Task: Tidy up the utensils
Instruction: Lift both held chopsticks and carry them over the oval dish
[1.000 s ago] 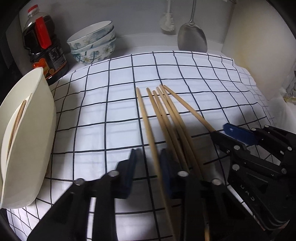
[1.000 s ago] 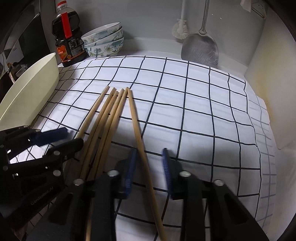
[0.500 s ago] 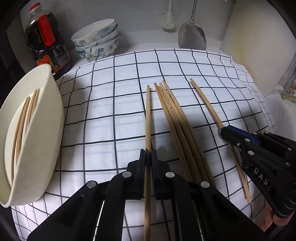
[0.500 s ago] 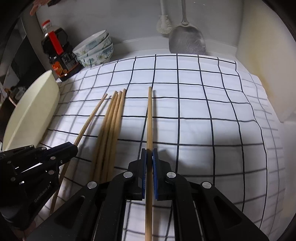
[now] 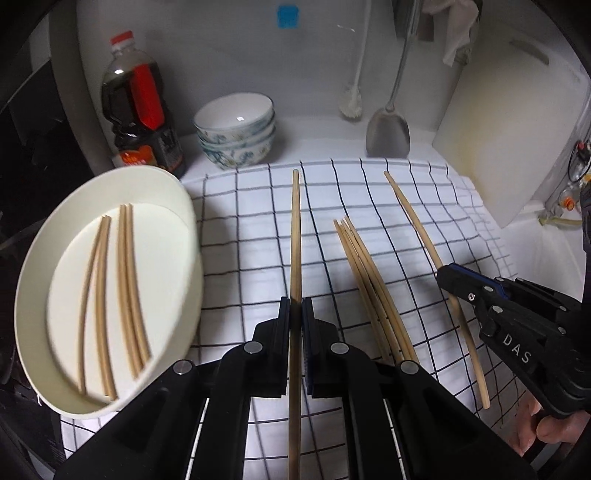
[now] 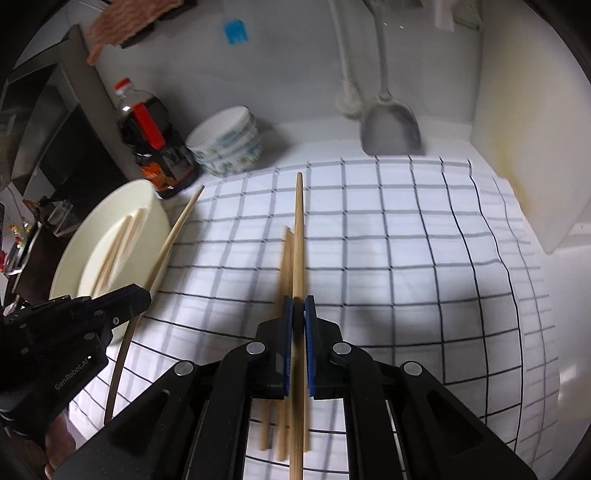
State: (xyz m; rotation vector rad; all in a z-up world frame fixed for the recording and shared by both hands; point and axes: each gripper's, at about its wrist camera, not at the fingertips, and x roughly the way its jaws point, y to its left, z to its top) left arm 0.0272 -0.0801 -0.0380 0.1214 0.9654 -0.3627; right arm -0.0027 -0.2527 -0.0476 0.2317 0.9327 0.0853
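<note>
Wooden chopsticks: four in white oval dish (image 5: pixel 177 206); four bundled (image 5: pixel 373 291) mid checked cloth (image 5: pixel 251 229); one in each black gripper (image 5: pixel 295 240) (image 6: pixel 298 236). Stacked patterned bowls (image 5: pixel 236 136): three. Dark sauce bottle (image 5: pixel 142 107), metal spatula (image 5: pixel 388 129), white brush (image 5: pixel 351 103): one each.

White wall (image 5: pixel 229 48) straight ahead of me with a little blue sticker (image 5: pixel 286 16) on it, and the white surface (image 5: pixel 317 129) runs right up to it. A checked cloth (image 5: pixel 251 206) covers most of that. Pale board (image 5: pixel 509 122) leans on my right, dark cabinet (image 6: pixel 55 122) off left. Light's dim-ish, soft shadows on the cloth.
</note>
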